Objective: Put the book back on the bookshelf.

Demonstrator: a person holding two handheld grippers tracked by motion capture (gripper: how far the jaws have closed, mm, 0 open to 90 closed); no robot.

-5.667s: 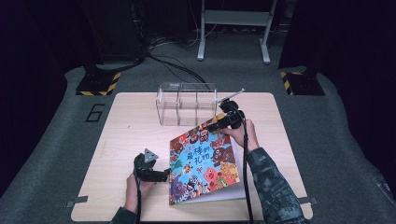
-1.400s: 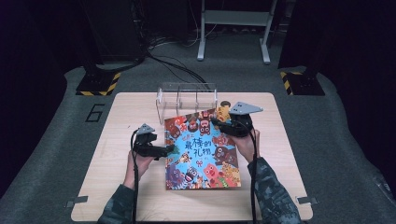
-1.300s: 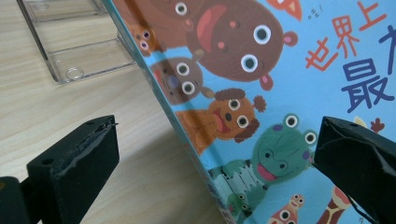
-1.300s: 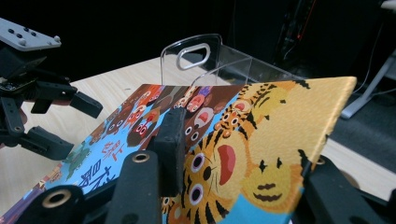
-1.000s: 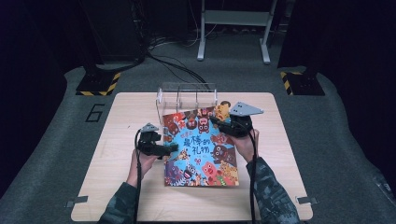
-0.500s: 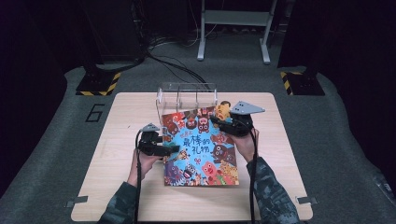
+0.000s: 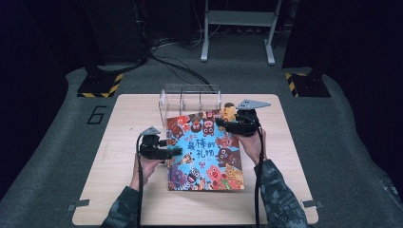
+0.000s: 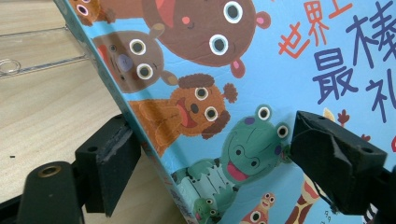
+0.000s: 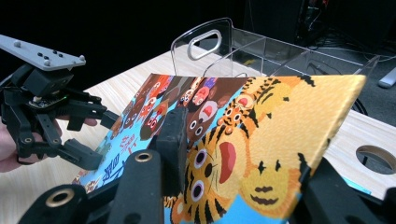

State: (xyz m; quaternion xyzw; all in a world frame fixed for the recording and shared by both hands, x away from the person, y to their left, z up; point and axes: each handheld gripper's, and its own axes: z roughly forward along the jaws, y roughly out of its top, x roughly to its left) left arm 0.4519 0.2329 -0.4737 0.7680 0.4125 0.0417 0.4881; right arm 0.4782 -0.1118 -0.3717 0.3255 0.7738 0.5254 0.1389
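A colourful picture book [image 7: 204, 152] with cartoon animals on its cover lies on the wooden table [image 7: 119, 190]. Its far edge is tilted up against a clear acrylic rack [image 7: 190, 97]. My right gripper [image 7: 222, 123] is shut on the book's far right corner; in the right gripper view the jaws clamp the tiger corner [image 9: 261, 121]. My left gripper [image 7: 175, 152] is at the book's left edge. Its jaws have just been closing, with the book's edge [image 8: 261, 60] slanting between them, one pad under it and one over the cover, a wide gap left.
The rack [image 9: 219, 37] has upright dividers and a handle cut-out, and stands at the table's far middle. A round hole [image 9: 373, 158] is in the tabletop by the right corner. Black stands and cables lie on the floor behind.
The book has swung from a slant to square with the table, and its far edge has risen toward the rack. The left gripper has come to the book's left edge, jaws narrowing.
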